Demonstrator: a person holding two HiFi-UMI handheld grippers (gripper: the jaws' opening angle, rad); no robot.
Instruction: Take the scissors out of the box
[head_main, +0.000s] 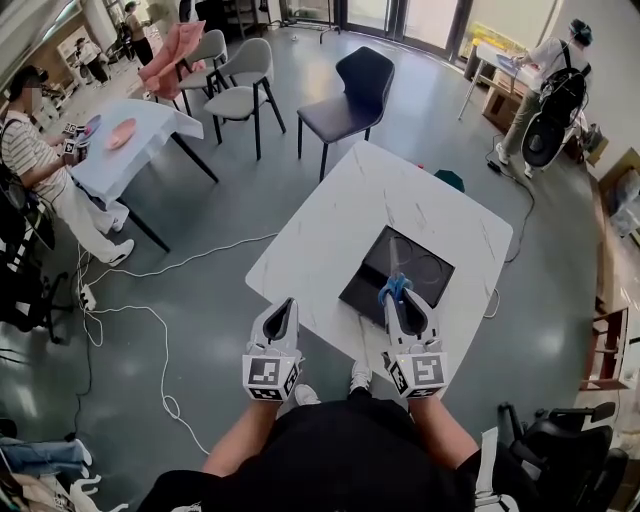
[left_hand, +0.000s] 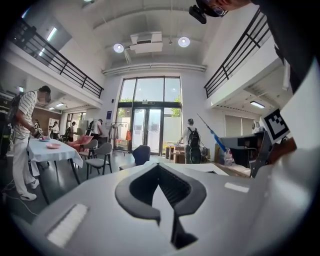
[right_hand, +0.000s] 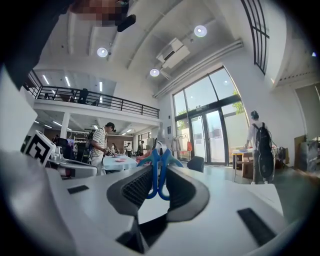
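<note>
Pinching the blue scissors (right_hand: 159, 176) by their handles, the right gripper (head_main: 398, 291) is up over the black box (head_main: 425, 266) on the white table (head_main: 345, 215), while the left gripper (head_main: 288, 303) is closed on nothing.

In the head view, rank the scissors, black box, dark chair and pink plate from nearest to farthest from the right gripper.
1. Scissors, held in the right gripper.
2. Black box, just ahead.
3. Dark chair, farther ahead.
4. Pink plate, far left.
</note>
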